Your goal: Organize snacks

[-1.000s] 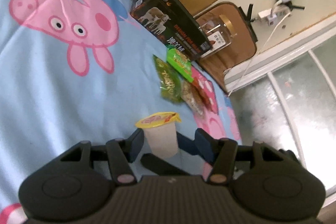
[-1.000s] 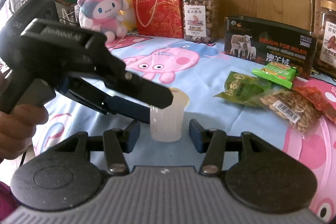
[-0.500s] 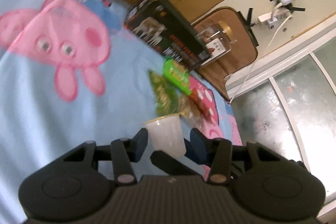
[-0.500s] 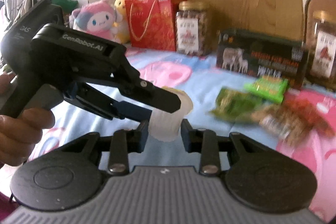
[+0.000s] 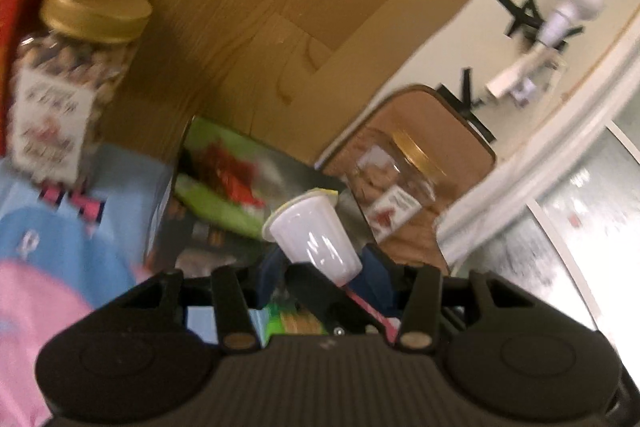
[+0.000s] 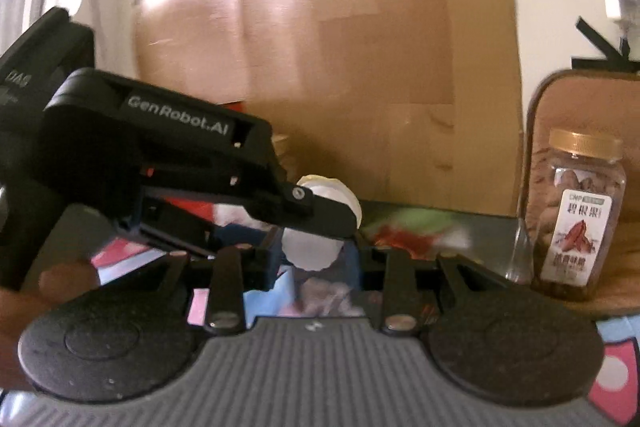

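1. The left gripper [image 5: 320, 269] and the right gripper [image 6: 314, 257] both pinch one white jelly cup [image 5: 314, 237], tilted, lifted clear of the blue cartoon sheet [image 5: 60, 247];
2. Behind it lie a dark box [image 6: 460, 231] and two nut jars [image 6: 576, 215];
3. Risk: the doubled squeeze could crush the thin cup or split its lid; uneven release could drop it.
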Available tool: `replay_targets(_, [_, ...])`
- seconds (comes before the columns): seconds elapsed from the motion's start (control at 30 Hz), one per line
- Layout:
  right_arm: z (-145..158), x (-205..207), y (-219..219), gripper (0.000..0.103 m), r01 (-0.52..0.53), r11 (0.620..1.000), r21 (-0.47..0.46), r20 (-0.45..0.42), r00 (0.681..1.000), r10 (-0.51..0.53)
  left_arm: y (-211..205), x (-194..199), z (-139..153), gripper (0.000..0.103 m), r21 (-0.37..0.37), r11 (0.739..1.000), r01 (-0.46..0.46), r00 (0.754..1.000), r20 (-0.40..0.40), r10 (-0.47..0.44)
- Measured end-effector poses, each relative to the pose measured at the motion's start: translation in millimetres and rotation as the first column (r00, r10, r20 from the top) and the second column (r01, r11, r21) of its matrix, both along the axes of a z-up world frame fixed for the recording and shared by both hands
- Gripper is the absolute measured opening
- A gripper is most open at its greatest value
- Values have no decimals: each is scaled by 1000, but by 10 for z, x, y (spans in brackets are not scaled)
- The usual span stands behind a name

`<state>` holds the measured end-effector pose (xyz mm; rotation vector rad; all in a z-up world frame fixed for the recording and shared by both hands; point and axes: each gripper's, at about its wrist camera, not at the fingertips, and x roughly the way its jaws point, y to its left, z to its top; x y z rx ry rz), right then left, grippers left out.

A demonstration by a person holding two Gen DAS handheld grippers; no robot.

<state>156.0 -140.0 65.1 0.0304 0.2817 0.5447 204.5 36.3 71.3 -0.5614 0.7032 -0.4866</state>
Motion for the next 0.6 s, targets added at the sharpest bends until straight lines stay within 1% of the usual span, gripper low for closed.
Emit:
replay_targets(0.07, [-1, 219, -14, 36, 20, 1000, 18, -27, 999, -19, -38, 207, -9, 45, 15, 1000, -7, 1000, -3, 7])
replay_targets(0.13, [-31, 402, -14, 37, 42, 999, 12, -36, 999, -41, -71, 379, -35, 45, 37, 999, -12, 1000, 1, 12])
replay_targets(0.2, [-99, 553, 37, 39, 42, 999, -16, -45, 998, -43, -97, 508, -93, 48, 71, 996, -51, 999, -12, 52])
replay_targets(0.23, [-134, 594, 68, 44, 35, 998, -47, -50, 998, -37, -90, 548, -116, 48, 89, 994, -65, 998, -20, 67])
replay_targets(0.27, [-156, 596, 91, 46, 39, 996, -81, -42, 998, -43, -85, 570, -136, 48, 104, 992, -71, 997, -30, 75])
replay_targets(0.3, [-155, 552, 83, 46, 52, 994, -95, -23, 998, -54, -58, 555, -140, 48, 95, 993, -71, 997, -33, 74])
replay_targets(0.33, [-131, 484, 32, 46, 55, 995, -84, -5, 998, -55, -11, 503, -124, 48, 69, 996, -64, 998, -19, 66])
replay_targets(0.37, [-102, 410, -51, 46, 46, 997, -59, -4, 999, -47, 47, 415, -88, 50, 41, 998, -56, 998, 6, 56])
replay_targets(0.43, [-51, 238, -277, 46, 38, 999, 14, -30, 999, -37, 170, 207, -22, 51, -4, 999, -45, 997, 55, 45])
replay_targets(0.5, [-62, 101, -521, 46, 49, 996, 76, -83, 996, -42, 238, -46, -12, 52, -36, 999, -18, 996, 82, 21])
replay_targets(0.53, [-105, 49, -637, 46, 63, 993, 103, -119, 992, -50, 239, -107, -13, 52, -38, 999, -7, 996, 84, 10])
replay_targets(0.6, [-233, 8, -821, 46, 105, 986, 129, -203, 976, -77, 226, -303, -105, 52, -35, 999, 17, 997, 76, -14])
